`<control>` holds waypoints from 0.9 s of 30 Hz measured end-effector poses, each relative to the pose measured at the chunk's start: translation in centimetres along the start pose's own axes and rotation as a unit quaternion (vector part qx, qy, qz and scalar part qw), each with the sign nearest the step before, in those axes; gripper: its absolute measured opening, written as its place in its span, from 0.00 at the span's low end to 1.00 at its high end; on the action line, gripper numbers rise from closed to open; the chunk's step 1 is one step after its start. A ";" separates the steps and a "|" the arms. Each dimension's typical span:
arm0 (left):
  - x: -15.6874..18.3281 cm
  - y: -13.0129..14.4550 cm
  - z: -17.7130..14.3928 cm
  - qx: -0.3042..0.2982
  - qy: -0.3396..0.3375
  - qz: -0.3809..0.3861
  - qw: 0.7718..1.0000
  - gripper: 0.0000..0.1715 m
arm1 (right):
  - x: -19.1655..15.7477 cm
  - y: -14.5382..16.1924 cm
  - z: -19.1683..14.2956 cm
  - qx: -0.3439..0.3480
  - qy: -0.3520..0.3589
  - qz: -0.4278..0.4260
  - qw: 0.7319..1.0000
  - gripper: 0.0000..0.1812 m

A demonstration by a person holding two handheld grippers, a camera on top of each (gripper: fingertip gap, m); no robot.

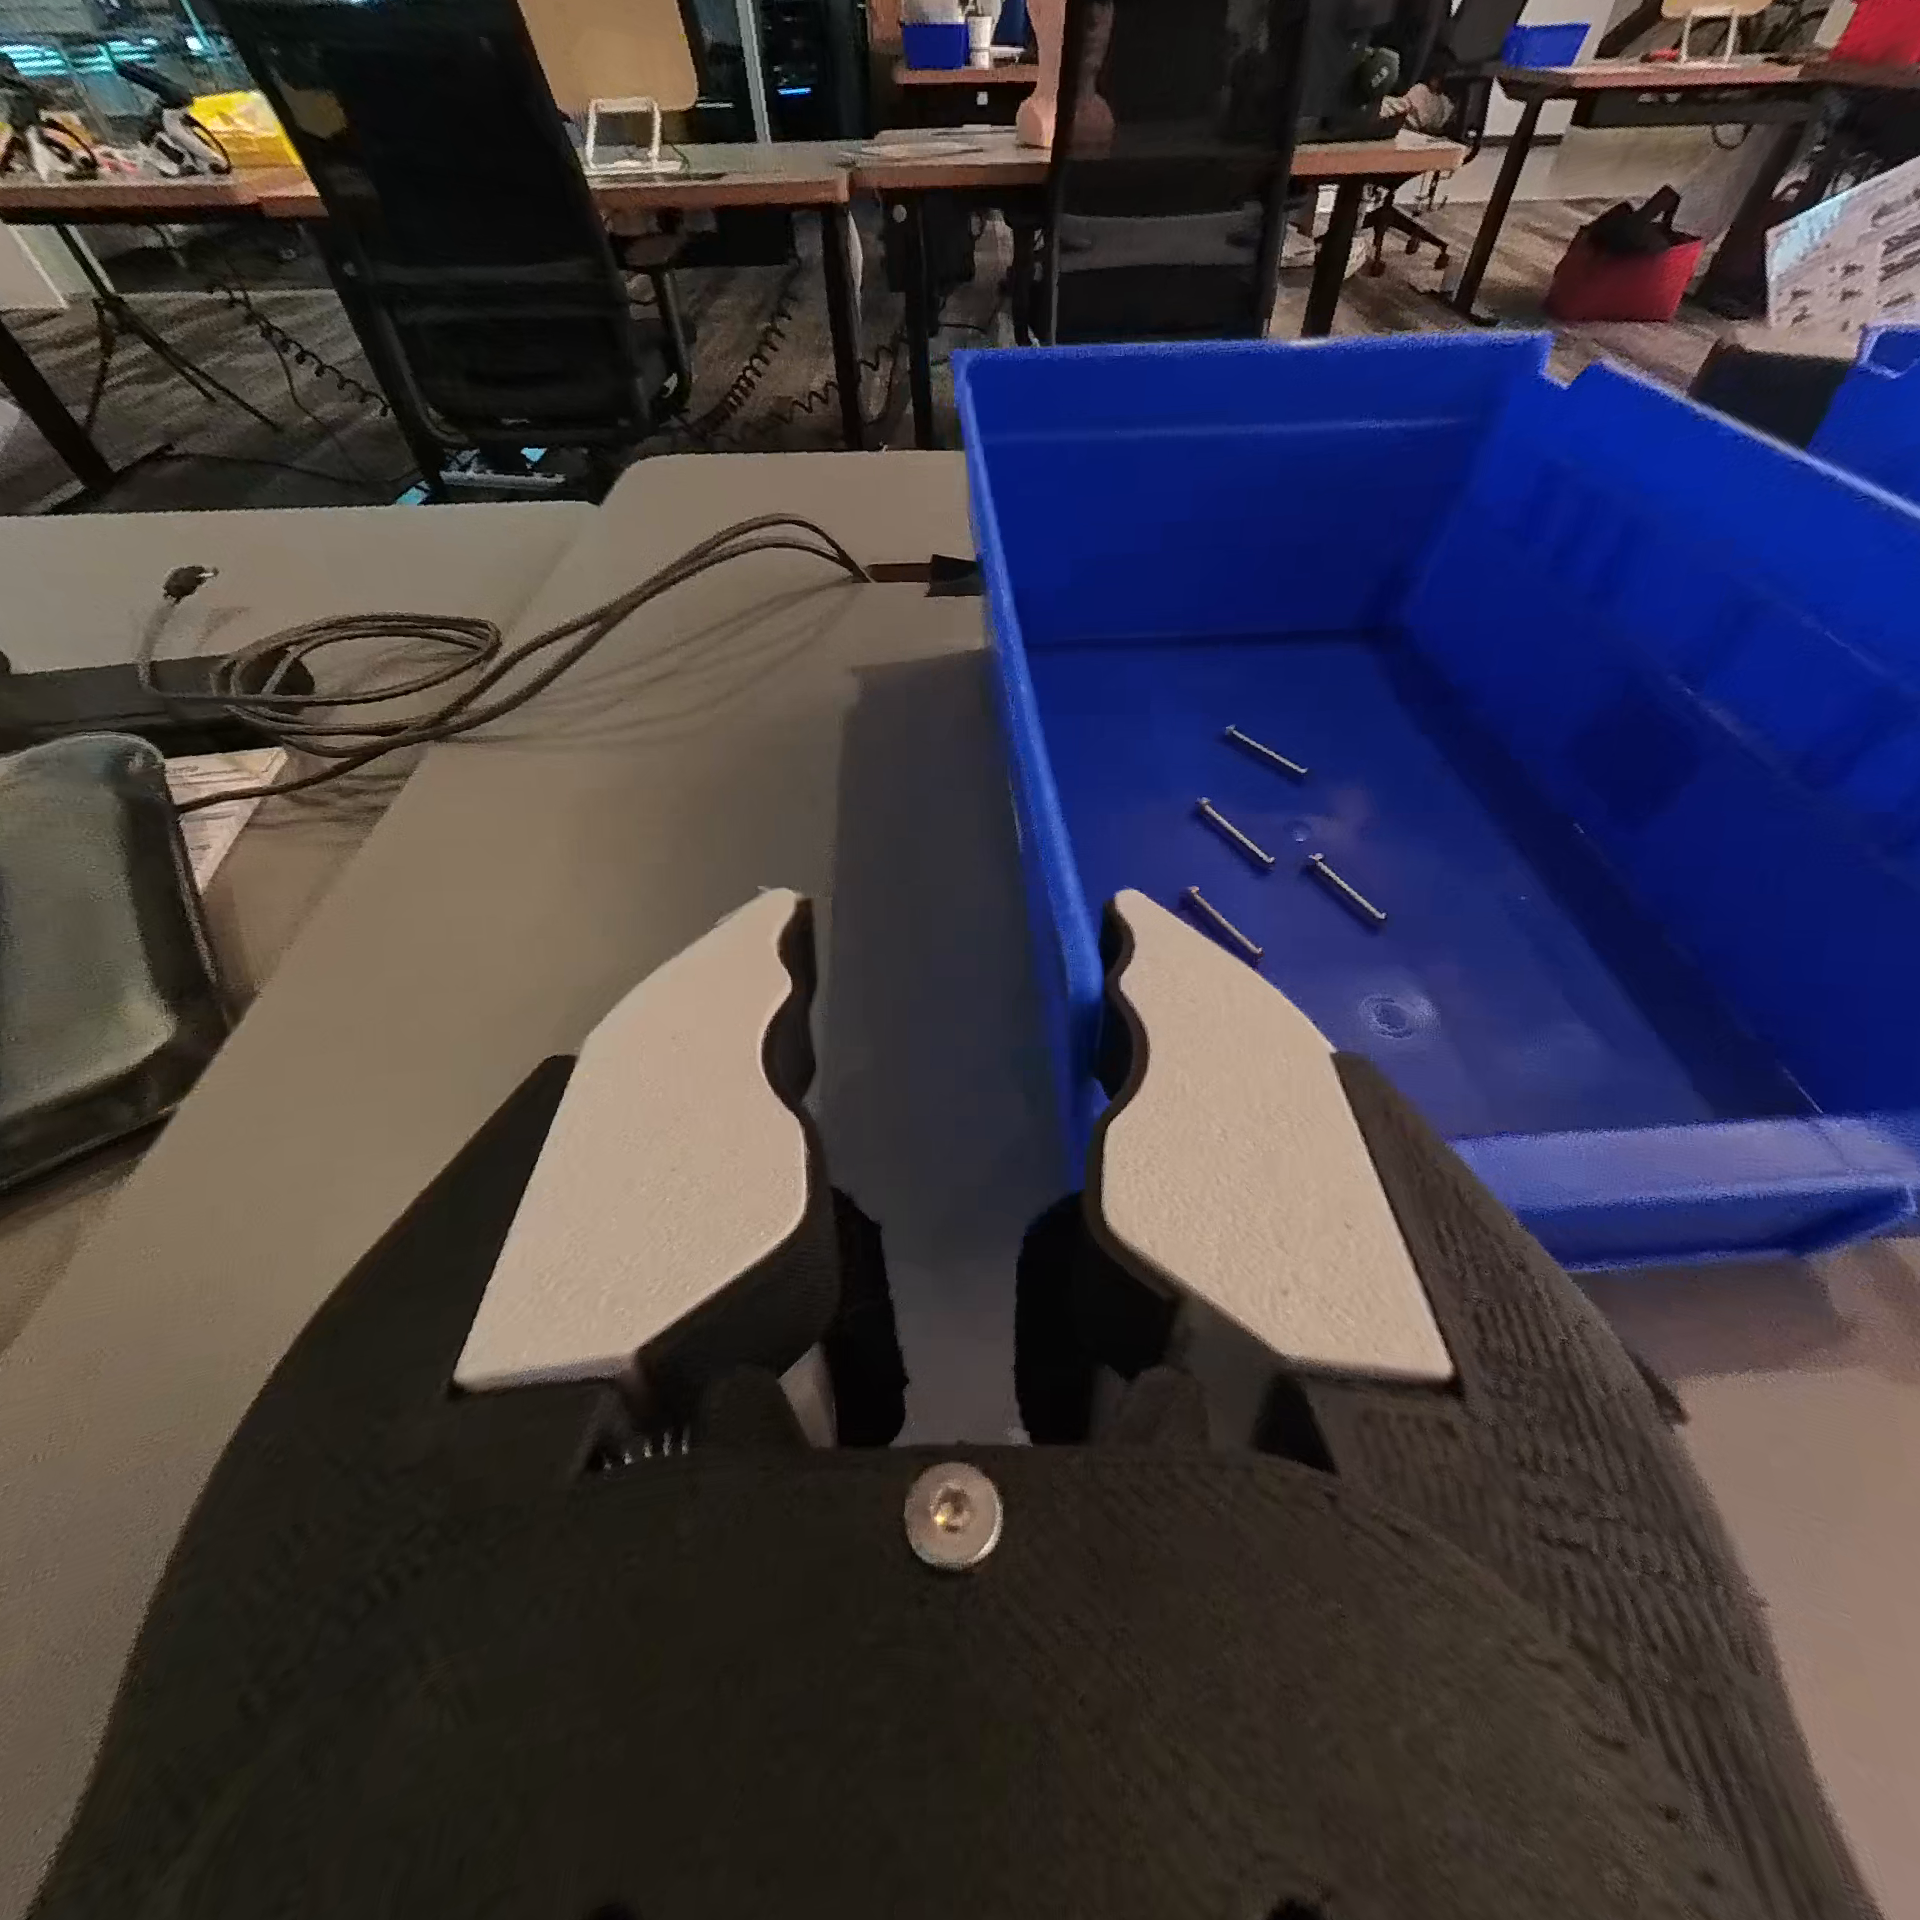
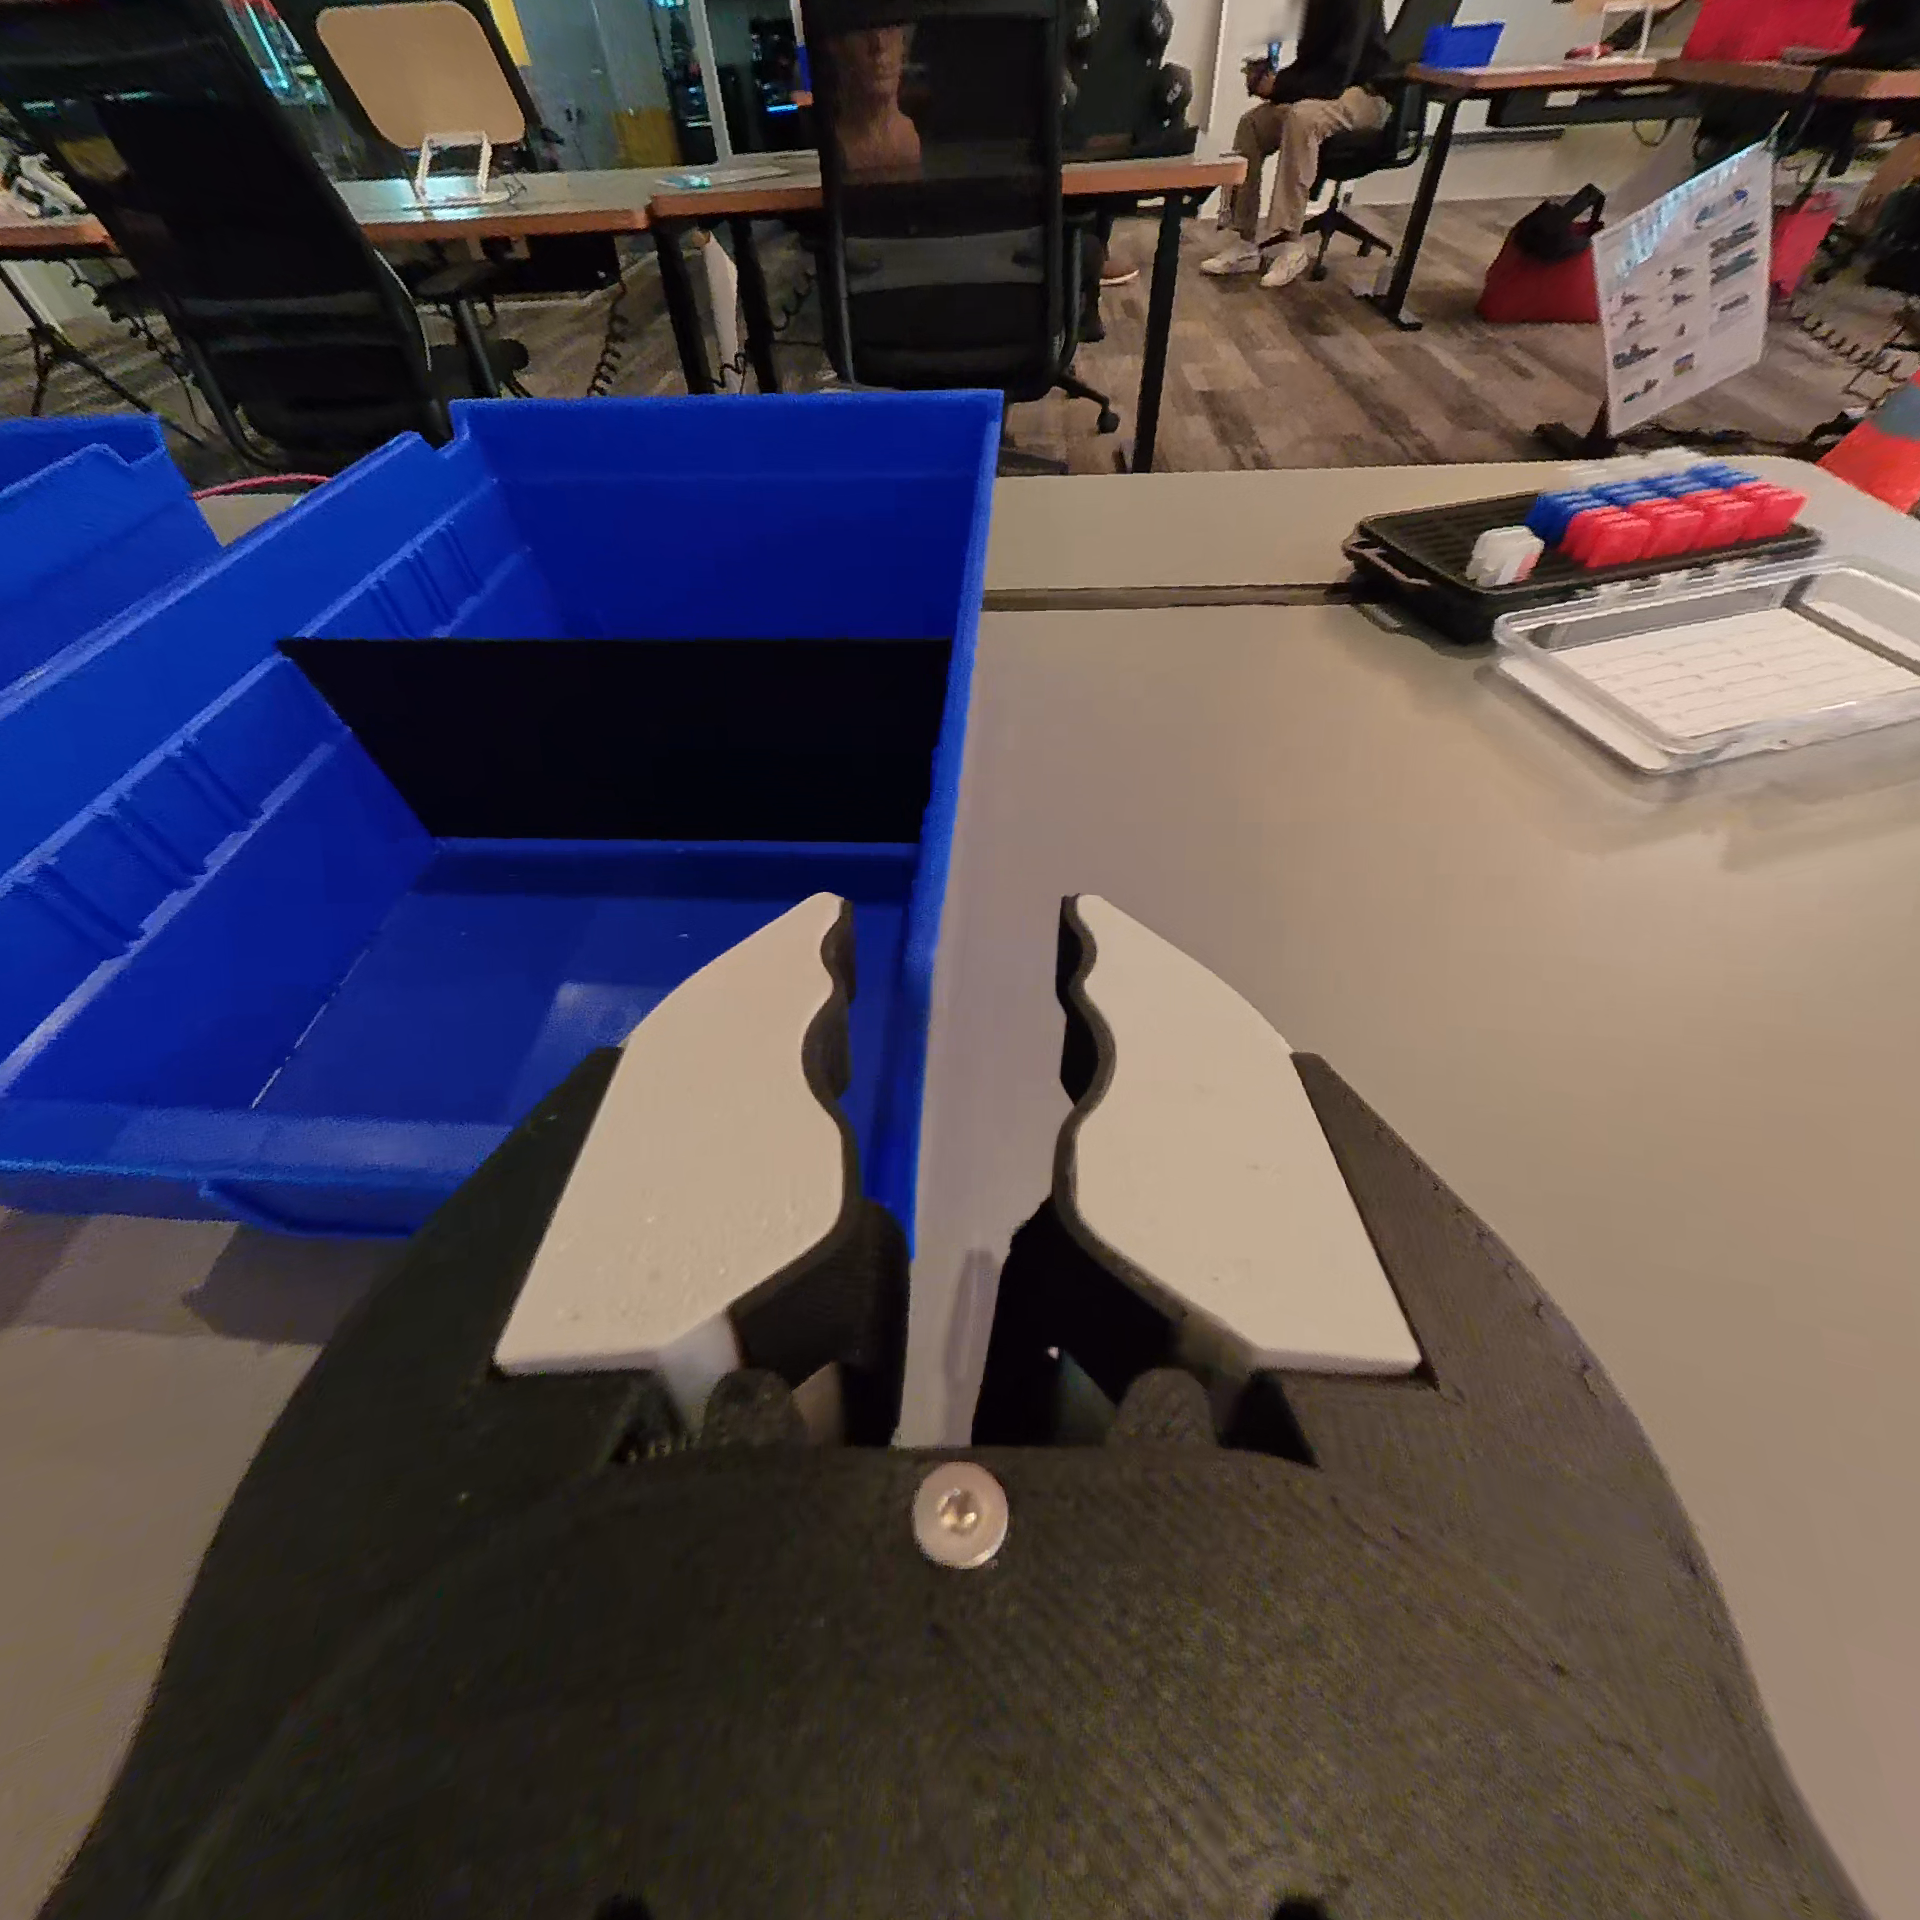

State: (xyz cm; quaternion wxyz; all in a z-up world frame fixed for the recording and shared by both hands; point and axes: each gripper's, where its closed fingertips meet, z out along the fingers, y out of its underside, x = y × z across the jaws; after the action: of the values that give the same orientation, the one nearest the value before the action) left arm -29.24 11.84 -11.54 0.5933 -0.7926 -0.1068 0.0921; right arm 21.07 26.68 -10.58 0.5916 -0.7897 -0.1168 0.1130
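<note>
While both claws hang over the grey table, we list what lies about each.

Left gripper (image 1: 954,914): jaws apart, nothing between them. We see its fingers straddling the near left wall of a blue plastic bin (image 1: 1023,748), one finger outside over the table (image 1: 644,831), the other over the bin's inside; whether either touches the wall we cannot tell. Ahead and right of the tips, on the bin floor, we count four thin metal pins (image 1: 1234,833), lying loose and roughly parallel, near one another but apart. Ahead and left of the claw, a bundle of dark cables (image 1: 416,665) is coiled on the table. Far left, a dark pouch (image 1: 83,935) sits at the table's edge. A second blue bin (image 1: 1881,416) shows at the far right.

Right gripper (image 2: 954,914): jaws apart, empty. We see its fingers either side of the right wall of a blue bin (image 2: 951,727); contact cannot be judged. Ahead and left of the tips, a black divider (image 2: 623,738) stands upright across that bin. Another blue bin (image 2: 73,499) lies farther left. Well ahead and right, a black tray (image 2: 1455,592) holds red, blue and white blocks (image 2: 1662,520), and a clear plastic case (image 2: 1714,675) lies just beside it. Beyond the table, office chairs (image 2: 935,208) and desks stand.
</note>
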 end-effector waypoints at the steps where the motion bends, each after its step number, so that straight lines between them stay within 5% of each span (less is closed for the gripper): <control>1: -0.2 -0.1 -0.4 0.002 0.001 0.000 1.000 0.32 | 0.3 0.0 -0.4 0.003 0.004 -0.001 1.000 0.22; 8: -1.8 -2.7 -5.6 0.015 0.013 -0.005 1.000 0.38 | 1.7 -1.3 -5.2 0.051 0.017 -0.013 0.998 0.28; 11: 0.0 -4.5 -8.6 0.024 0.059 -0.015 0.998 0.39 | 0.8 -1.1 -6.9 0.058 0.003 -0.024 0.998 0.27; 13: 3.0 -7.3 -9.6 0.031 0.097 0.017 0.995 0.37 | -0.1 -0.7 -7.5 0.058 -0.009 -0.032 0.998 0.26; 20: 15.2 -24.1 -9.7 0.095 0.182 0.128 0.970 0.35 | -3.6 0.9 -8.4 0.047 -0.049 -0.060 0.996 0.24; 24: 19.7 -28.3 -10.3 0.108 0.213 0.147 0.960 0.35 | -4.6 1.6 -8.3 0.037 -0.065 -0.063 0.995 0.24; 27: 20.5 -28.3 -9.8 0.098 0.210 0.156 0.960 0.35 | -4.9 1.5 -8.0 0.036 -0.073 -0.061 0.995 0.24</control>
State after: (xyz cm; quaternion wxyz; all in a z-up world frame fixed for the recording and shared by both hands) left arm -8.56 16.32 17.96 0.6551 -0.7391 0.1545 0.0246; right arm 19.06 17.46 -9.61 0.6158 -0.7486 -0.2036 0.1376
